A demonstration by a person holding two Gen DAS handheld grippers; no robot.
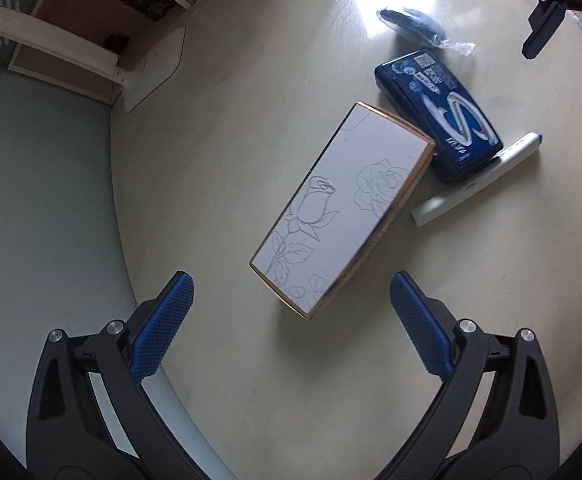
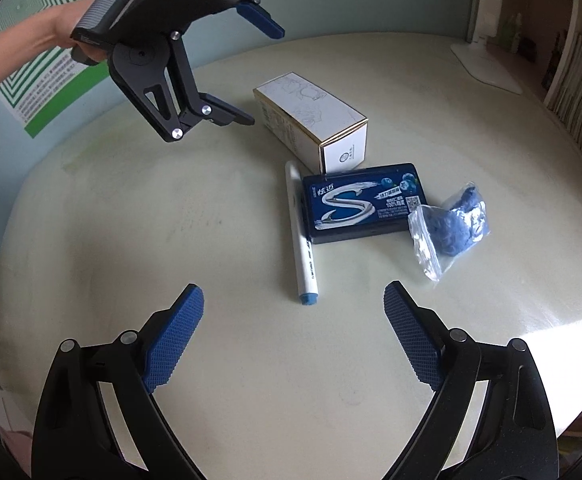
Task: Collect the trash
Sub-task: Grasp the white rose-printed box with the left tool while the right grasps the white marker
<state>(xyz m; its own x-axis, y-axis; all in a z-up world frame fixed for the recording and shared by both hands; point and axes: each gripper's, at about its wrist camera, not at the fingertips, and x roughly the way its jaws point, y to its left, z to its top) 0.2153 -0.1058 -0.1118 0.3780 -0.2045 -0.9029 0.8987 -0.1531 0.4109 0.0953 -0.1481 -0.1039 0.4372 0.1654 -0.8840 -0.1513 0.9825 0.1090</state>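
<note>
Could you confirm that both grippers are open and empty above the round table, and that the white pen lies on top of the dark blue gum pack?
Not quite: the white pen lies on the table beside the dark blue gum pack, along its short end, not on top, as the right wrist view shows. The left gripper and right gripper are indeed open and empty.
</note>
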